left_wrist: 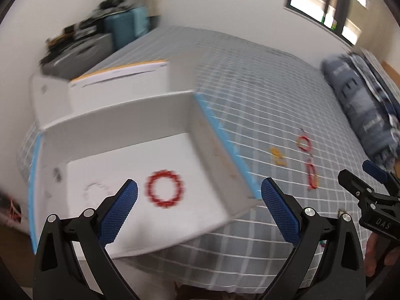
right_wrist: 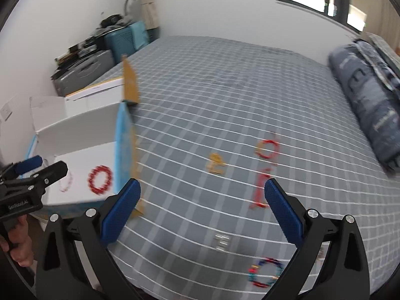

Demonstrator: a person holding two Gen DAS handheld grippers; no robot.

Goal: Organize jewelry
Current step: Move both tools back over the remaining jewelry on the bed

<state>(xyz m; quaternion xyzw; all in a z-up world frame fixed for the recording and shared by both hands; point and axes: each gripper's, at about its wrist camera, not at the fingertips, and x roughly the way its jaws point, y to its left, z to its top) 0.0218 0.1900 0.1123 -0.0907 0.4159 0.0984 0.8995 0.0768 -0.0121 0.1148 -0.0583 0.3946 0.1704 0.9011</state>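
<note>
Red bracelet (left_wrist: pixel 163 189), white box (left_wrist: pixel 120 127), grey checked bedspread (right_wrist: pixel 225 95)

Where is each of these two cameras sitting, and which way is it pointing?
Left wrist: rides the left gripper, looking down into the white box at a red bracelet; own open blue fingers show.
Right wrist: rides the right gripper, facing the checked bed; own open fingers show.
Shared: box, red bracelet, bed, each other's gripper.

Only two bits of text I can read rn. Right gripper (left_wrist: pixel 375 182), seen from my left wrist cam, has "DAS" in pale letters on its black body. Left gripper (right_wrist: pixel 37 167), seen from the right wrist cam, has a small white label that looks like "GenRobot.AI", tho it's blurry. Everything else is too smeared to read.
</note>
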